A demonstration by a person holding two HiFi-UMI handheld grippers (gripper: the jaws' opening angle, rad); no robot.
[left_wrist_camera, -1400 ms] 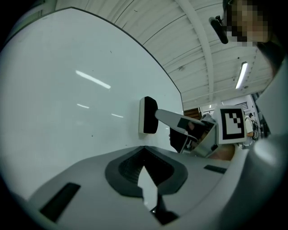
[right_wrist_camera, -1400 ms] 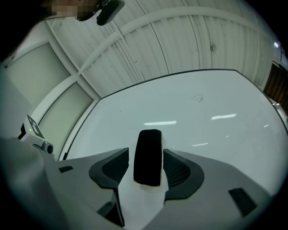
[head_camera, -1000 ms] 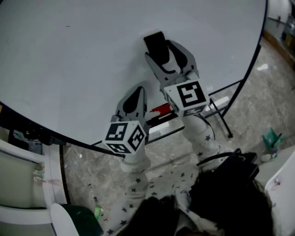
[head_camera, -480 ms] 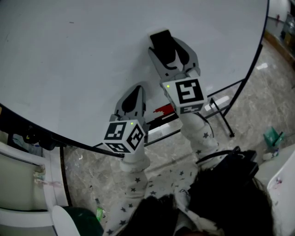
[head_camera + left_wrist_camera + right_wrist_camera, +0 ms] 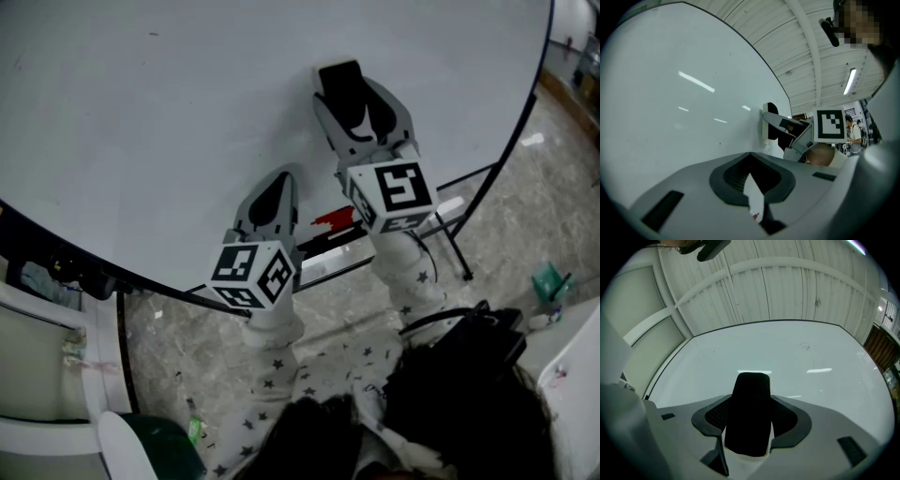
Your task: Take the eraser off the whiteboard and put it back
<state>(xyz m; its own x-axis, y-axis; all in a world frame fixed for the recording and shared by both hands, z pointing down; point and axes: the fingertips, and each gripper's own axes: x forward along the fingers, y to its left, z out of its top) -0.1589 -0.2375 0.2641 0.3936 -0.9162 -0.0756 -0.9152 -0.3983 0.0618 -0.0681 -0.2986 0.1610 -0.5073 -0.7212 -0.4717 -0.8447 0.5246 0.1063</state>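
The black eraser (image 5: 339, 86) lies flat against the whiteboard (image 5: 169, 122), and my right gripper (image 5: 354, 103) is shut on it. In the right gripper view the eraser (image 5: 749, 416) stands between the two grey jaws, its far end on the white board (image 5: 801, 357). My left gripper (image 5: 274, 192) sits lower and to the left, near the board's bottom edge, jaws together and holding nothing. In the left gripper view its dark pads meet (image 5: 751, 174), and the eraser (image 5: 771, 123) and right gripper show farther along the board.
Below the board runs a tray (image 5: 323, 258) with a red marker (image 5: 330, 221) on it. The board's black stand leg (image 5: 455, 246) reaches over the marble floor. A black bag (image 5: 469, 375) lies low at the right, a green item (image 5: 551, 279) farther right, and a white cabinet (image 5: 47, 375) at the left.
My right gripper has slid the eraser a little to the right and up along the board. The left gripper has stayed where it was.
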